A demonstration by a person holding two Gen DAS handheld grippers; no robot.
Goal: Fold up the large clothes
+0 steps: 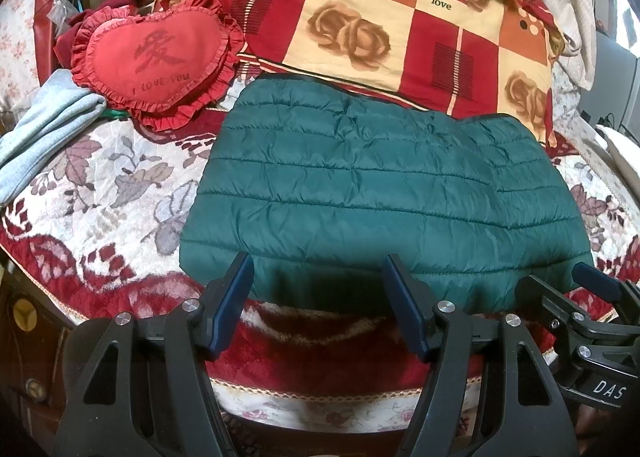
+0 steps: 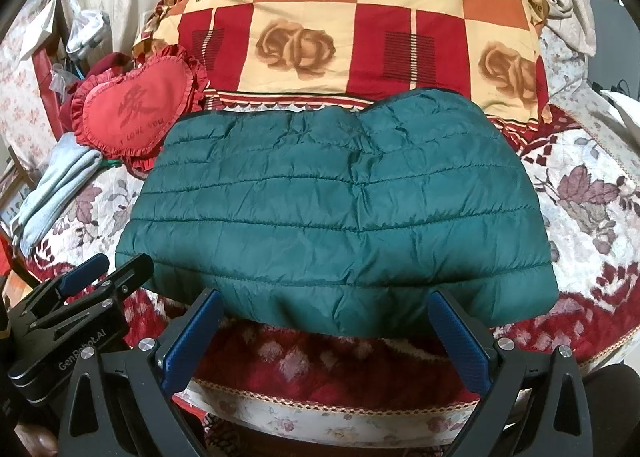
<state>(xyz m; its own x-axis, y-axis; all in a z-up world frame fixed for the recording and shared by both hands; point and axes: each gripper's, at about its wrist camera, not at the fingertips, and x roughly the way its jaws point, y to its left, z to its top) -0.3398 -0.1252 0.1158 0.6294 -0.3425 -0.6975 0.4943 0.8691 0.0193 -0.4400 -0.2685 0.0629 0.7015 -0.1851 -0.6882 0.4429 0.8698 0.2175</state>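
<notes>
A dark green quilted jacket (image 1: 380, 193) lies folded into a wide rectangle on the bed, its near edge toward me. My left gripper (image 1: 318, 261) hovers open at that near edge, toward the jacket's left side, with nothing between its blue pads. In the right wrist view the same jacket (image 2: 336, 209) fills the middle. My right gripper (image 2: 325, 295) stands open over the middle of the near edge, gripping nothing. Each gripper shows in the other's view: the right gripper (image 1: 600, 289) at the far right, the left gripper (image 2: 108, 271) at the lower left.
A red heart cushion (image 1: 152, 61) and a light blue garment (image 1: 44, 129) lie left of the jacket. Behind it sits a folded checked quilt (image 1: 380, 21) with roses. The floral red-and-white blanket (image 1: 100, 193) covers the bed, whose front edge runs just below the fingers.
</notes>
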